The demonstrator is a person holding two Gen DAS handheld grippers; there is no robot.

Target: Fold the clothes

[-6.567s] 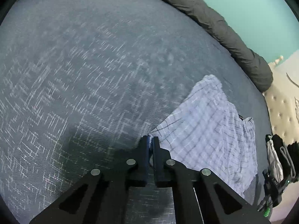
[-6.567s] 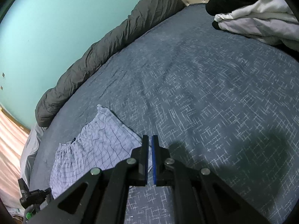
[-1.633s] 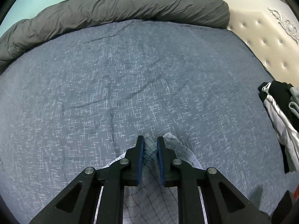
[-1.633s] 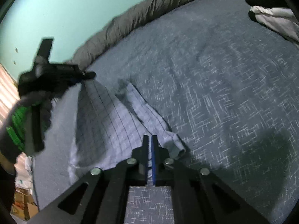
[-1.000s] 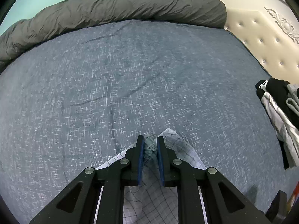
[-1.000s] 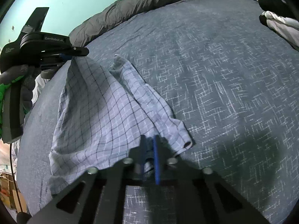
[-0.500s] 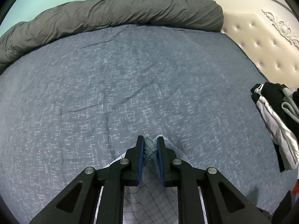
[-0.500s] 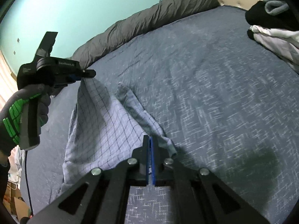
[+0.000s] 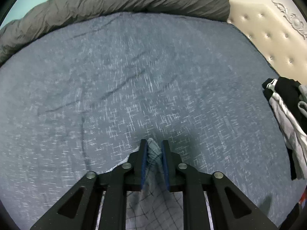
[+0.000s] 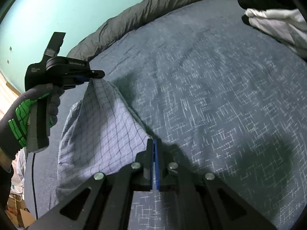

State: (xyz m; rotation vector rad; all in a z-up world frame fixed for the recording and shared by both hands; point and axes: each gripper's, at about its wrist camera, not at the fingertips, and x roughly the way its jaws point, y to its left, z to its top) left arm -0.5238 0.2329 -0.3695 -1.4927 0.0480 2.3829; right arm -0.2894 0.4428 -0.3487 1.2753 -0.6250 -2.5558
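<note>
Checked garment [image 10: 99,130]: a pale, dark-lined cloth, raised at two corners above the blue-grey bedspread [image 10: 220,95], its lower part trailing onto the bed; left gripper [image 9: 154,149] has a bunched corner of the cloth between its blue pads, the jaws are opening, and the fabric fills the gap and touches both pads; right gripper [image 10: 153,143] has its jaws pressed together on the opposite corner, only a thin edge of cloth showing at the tips; between the two grippers the fabric hangs as a sagging sheet; seen from the right wrist view, the left gripper is carried by a gloved hand [image 10: 25,118], dark with green markings, around a black handle; beyond the garment, a rolled dark grey duvet [image 9: 115,2] lies along the far edge of the bed against a turquoise wall [image 10: 57,5]; a tufted cream headboard [image 9: 268,36] stands at the right; a pile of black, white and grey clothes [image 9: 287,111] rests near the right edge of the bed, well apart from the garment.
</note>
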